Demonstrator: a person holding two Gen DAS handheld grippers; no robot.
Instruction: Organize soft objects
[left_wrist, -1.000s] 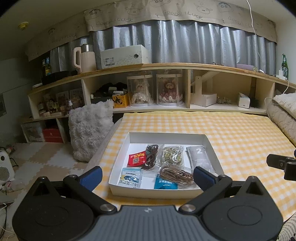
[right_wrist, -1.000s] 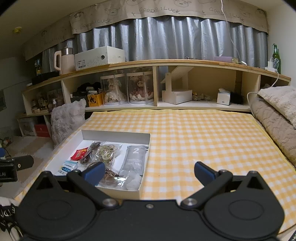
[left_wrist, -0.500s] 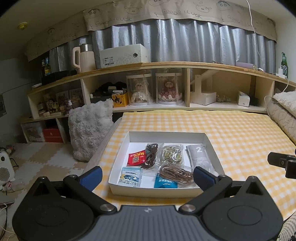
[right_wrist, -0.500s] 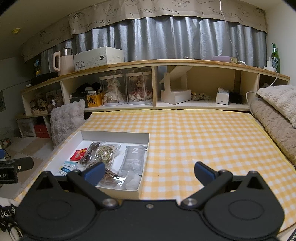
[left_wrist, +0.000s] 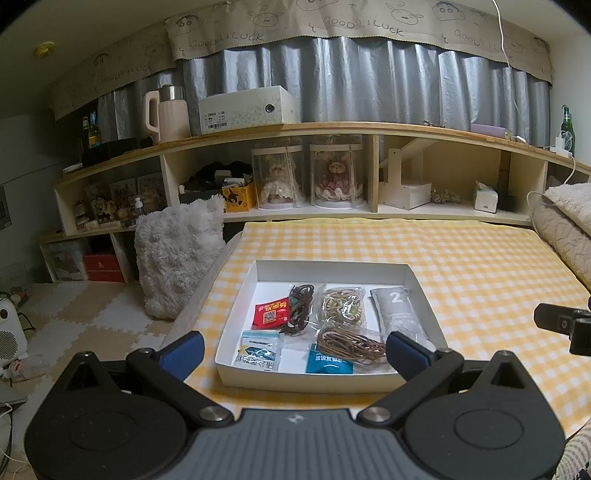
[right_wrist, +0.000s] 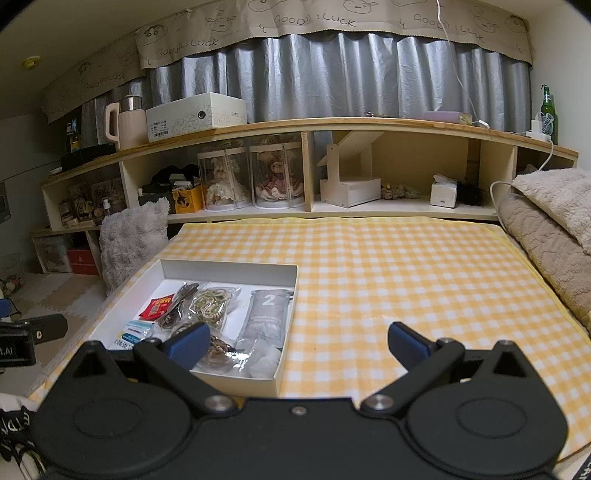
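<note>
Lying before left gripper (left_wrist: 295, 350): tray (left_wrist: 332, 266)

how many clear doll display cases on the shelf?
2: side by side in the wooden shelf's middle bay, cream-dressed doll's clear case on the left, red-dressed doll's clear case on the right. No others visible.

We see a small room under dim warm light. Ahead of the tongs, a long wooden shelf unit (left_wrist: 332, 129) runs along the far wall, and grey pleated curtains (left_wrist: 369, 81) hang behind it under a beige valance (right_wrist: 332, 18) with "GOOD LUCK" written on it. A bed covered with yellow checked cloth (right_wrist: 406, 266) reaches the shelf. To the right of the tongs lie folded beige blankets (right_wrist: 546, 229). To the left, a grey fluffy cushion (left_wrist: 177, 254) stands on a floor of beige and white foam mats (left_wrist: 85, 314).
</note>
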